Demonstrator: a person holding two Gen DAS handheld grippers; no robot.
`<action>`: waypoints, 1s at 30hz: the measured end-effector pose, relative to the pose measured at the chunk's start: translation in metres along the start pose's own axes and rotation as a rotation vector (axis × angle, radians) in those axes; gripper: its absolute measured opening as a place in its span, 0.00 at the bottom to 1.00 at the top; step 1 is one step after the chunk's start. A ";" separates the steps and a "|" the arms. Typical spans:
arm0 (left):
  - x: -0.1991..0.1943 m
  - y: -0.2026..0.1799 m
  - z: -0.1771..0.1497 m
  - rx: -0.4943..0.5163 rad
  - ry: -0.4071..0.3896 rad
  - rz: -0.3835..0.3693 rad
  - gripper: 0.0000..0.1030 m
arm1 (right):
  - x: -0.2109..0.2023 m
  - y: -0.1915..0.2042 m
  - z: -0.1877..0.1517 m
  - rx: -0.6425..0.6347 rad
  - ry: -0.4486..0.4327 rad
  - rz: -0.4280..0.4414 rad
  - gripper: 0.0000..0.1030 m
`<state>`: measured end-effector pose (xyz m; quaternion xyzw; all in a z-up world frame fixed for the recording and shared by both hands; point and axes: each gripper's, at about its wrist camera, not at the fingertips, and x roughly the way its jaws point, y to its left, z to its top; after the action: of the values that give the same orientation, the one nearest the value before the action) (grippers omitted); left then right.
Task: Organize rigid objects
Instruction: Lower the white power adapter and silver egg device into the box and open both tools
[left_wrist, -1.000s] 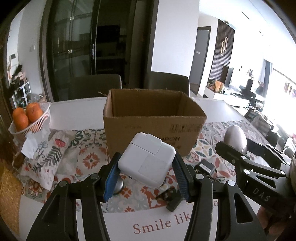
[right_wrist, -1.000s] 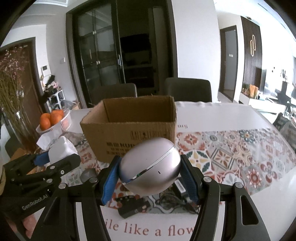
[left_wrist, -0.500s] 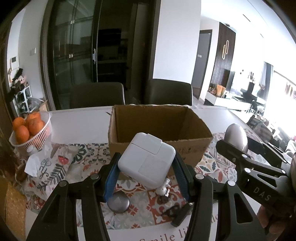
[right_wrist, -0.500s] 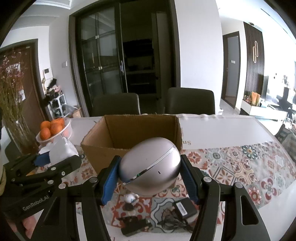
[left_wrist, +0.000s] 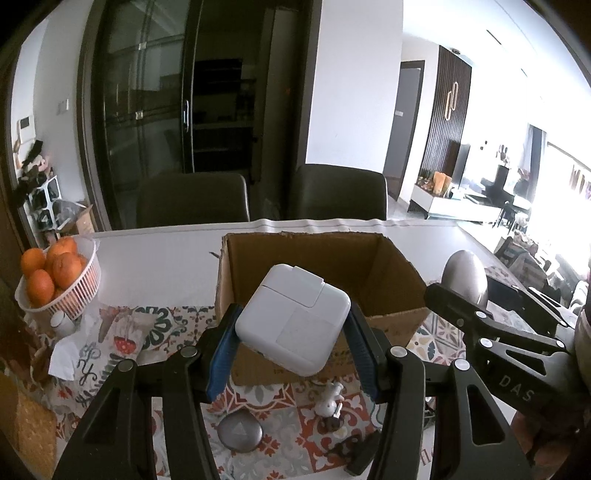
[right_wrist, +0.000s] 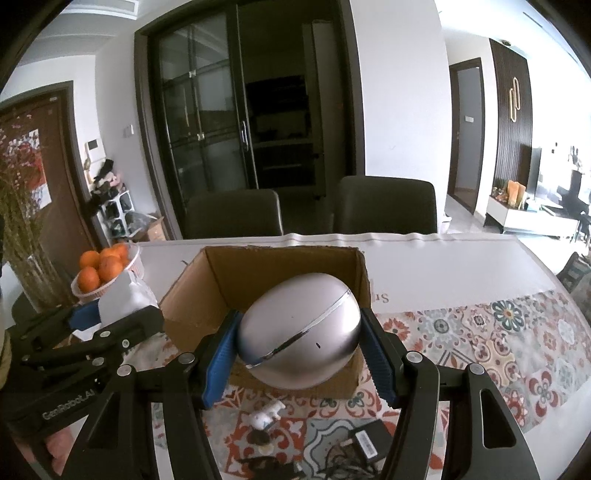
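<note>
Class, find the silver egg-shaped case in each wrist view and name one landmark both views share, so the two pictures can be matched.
Left wrist view: silver egg-shaped case at the right edge, gripped by the right gripper, beside the cardboard box.
Right wrist view: the case sits centre, between the blue jaws, in front of the box.
Shared landmark: basket of oranges, at left in both.

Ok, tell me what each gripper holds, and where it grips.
Left hand-held gripper: white charger, clamped at opposite side edges. Right hand-held gripper: silver egg-shaped case, clamped at its two ends.
</note>
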<state>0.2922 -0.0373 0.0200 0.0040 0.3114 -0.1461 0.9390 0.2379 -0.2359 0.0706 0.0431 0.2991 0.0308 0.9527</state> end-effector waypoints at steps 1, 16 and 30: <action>0.002 -0.001 0.002 0.003 0.002 0.001 0.53 | 0.001 -0.001 0.002 -0.002 0.000 -0.001 0.62; 0.029 0.002 0.029 0.033 0.042 0.017 0.53 | 0.026 -0.004 0.030 -0.034 0.030 -0.009 0.61; 0.067 0.004 0.044 0.044 0.140 0.037 0.53 | 0.056 -0.009 0.041 -0.047 0.106 -0.024 0.61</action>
<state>0.3700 -0.0562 0.0155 0.0406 0.3729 -0.1350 0.9171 0.3078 -0.2428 0.0715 0.0154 0.3486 0.0287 0.9367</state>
